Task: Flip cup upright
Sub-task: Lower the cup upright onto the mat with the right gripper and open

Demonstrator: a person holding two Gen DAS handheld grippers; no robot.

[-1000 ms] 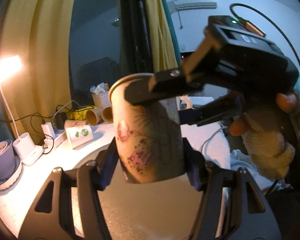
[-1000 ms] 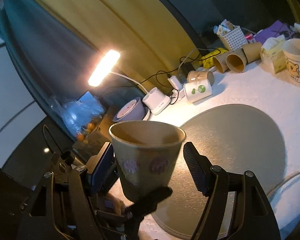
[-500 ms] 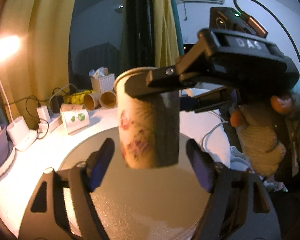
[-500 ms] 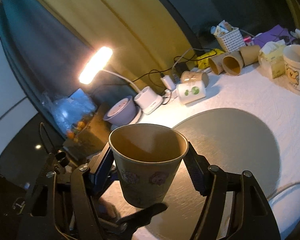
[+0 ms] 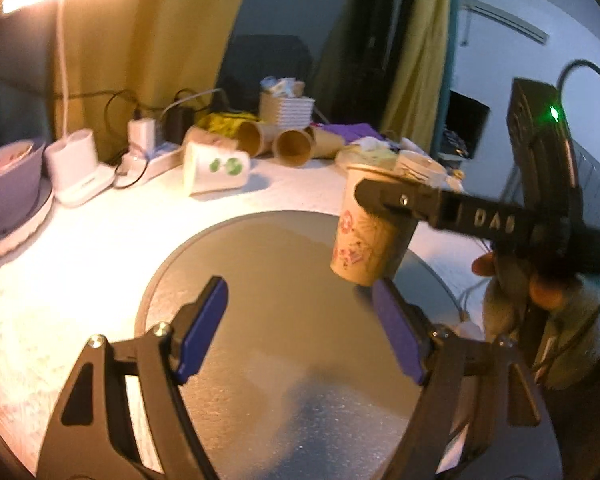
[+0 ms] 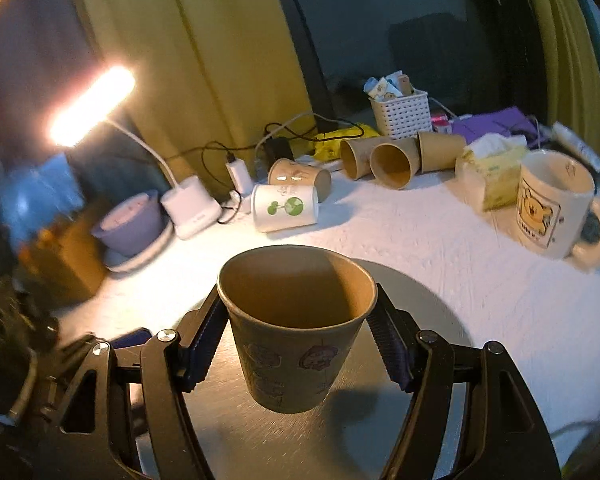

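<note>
A brown paper cup with pink flower prints (image 6: 296,328) is upright, mouth up, held between the fingers of my right gripper (image 6: 298,344), just above the round grey mat (image 6: 420,312). In the left wrist view the same cup (image 5: 360,240) hangs in the right gripper's black fingers (image 5: 404,200) over the mat's far right part (image 5: 268,264). My left gripper (image 5: 300,332) is open and empty, lower and to the left of the cup, apart from it.
On the white tabletop (image 6: 460,240) behind the mat lie a white cup with green print (image 6: 286,207) and several brown cups on their sides (image 6: 392,160). A bear mug (image 6: 552,204), tissue pack (image 6: 494,168), white basket (image 6: 400,112), lamp base (image 6: 190,206) and purple bowl (image 6: 130,224) stand around.
My left gripper opened, let go of the cup and drew back to the left. The right gripper kept the cup and lowered it toward the mat.
</note>
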